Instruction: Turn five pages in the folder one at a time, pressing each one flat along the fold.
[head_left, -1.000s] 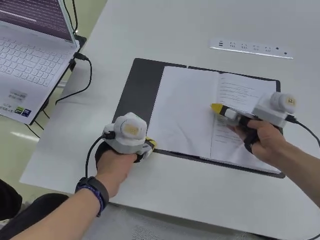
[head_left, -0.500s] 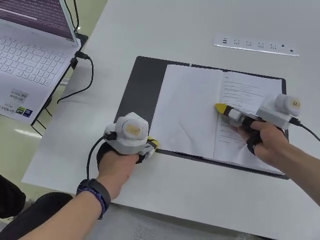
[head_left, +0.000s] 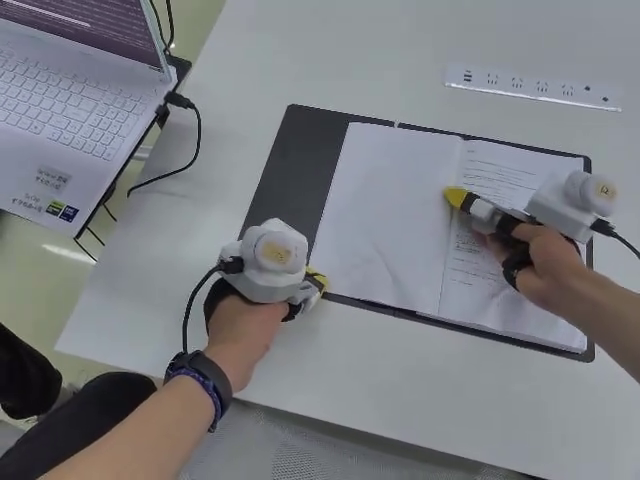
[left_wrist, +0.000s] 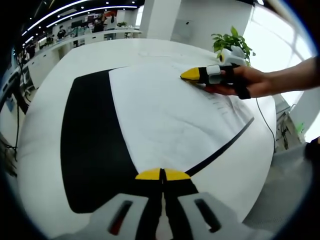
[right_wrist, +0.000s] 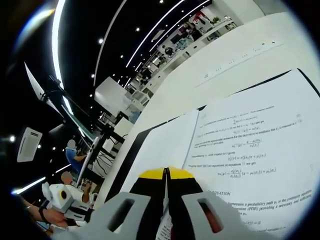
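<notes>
The folder (head_left: 290, 170) lies open and flat in the middle of the white table (head_left: 400, 390). Its black cover shows on the 9 o'clock side. A blank page (head_left: 385, 215) lies over the middle of it. A page with printed lines (head_left: 520, 180) lies on the 3 o'clock side. The fold runs between the two pages, from 12 o'clock down to 6 o'clock.

The right gripper (head_left: 455, 198) comes in from 3 o'clock, held in a hand (head_left: 545, 265) that lies over the printed page. Its yellow tips are pressed together with nothing between them. They point toward 9 o'clock and sit right at the fold, about halfway along it. In the right gripper view the closed tips (right_wrist: 165, 173) are low over the paper, with the blank page at 10 o'clock and the printed page at 2 o'clock. I cannot tell if the tips touch the paper.

The left gripper (head_left: 316, 283) is at the folder's 7 o'clock corner. In the left gripper view its yellow tips (left_wrist: 162, 174) are closed tight and hold nothing. They sit at the near edge of the black cover, just beside the blank page's corner. The right gripper (left_wrist: 190, 75) shows at 1 o'clock there.

A laptop (head_left: 70, 110) is at 10 o'clock from the folder, with a black cable (head_left: 185, 150) next to it. A power strip (head_left: 530, 88) lies at 1 o'clock, well apart from the folder.
</notes>
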